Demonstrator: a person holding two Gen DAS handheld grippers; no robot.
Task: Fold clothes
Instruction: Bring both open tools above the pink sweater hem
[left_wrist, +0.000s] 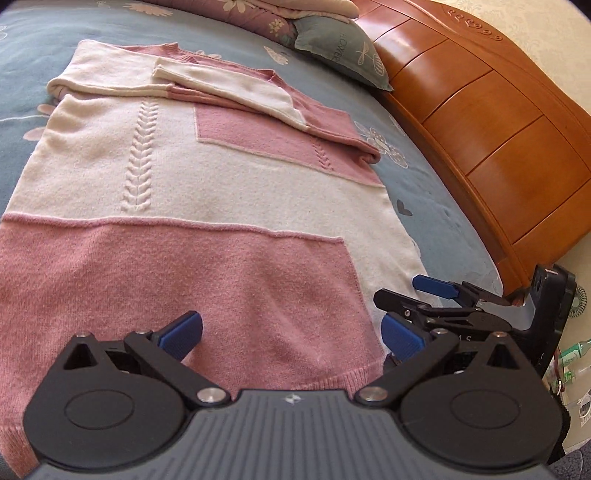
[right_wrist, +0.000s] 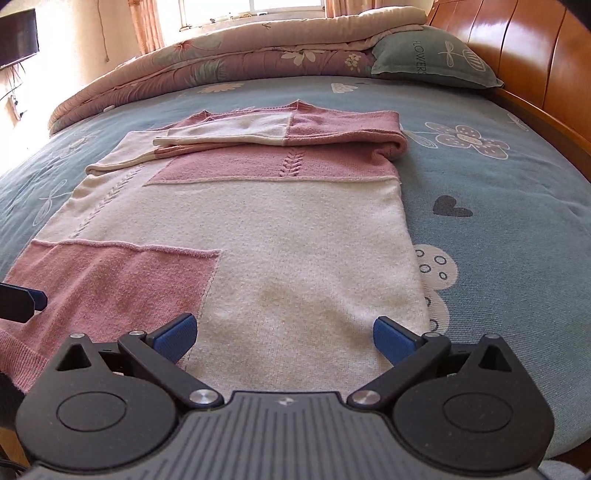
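A pink and cream knit sweater (left_wrist: 207, 206) lies flat on the blue flowered bedsheet (left_wrist: 436, 218). Its two sleeves (right_wrist: 280, 133) are folded across the chest at the far end, and its hem is nearest to me. My left gripper (left_wrist: 291, 332) is open above the pink hem panel, with nothing between its blue pads. My right gripper (right_wrist: 284, 332) is open over the cream hem corner (right_wrist: 295, 295) and holds nothing. In the left wrist view the right gripper (left_wrist: 402, 291) sits close by at the sweater's right edge. One left finger (right_wrist: 26, 299) shows at the left of the right wrist view.
A wooden headboard (left_wrist: 491, 122) runs along the bed's right side, with a grey-green pillow (right_wrist: 432, 59) against it. A rolled flowered quilt (right_wrist: 221, 55) lies across the far end under a window. Bare sheet (right_wrist: 498, 206) shows right of the sweater.
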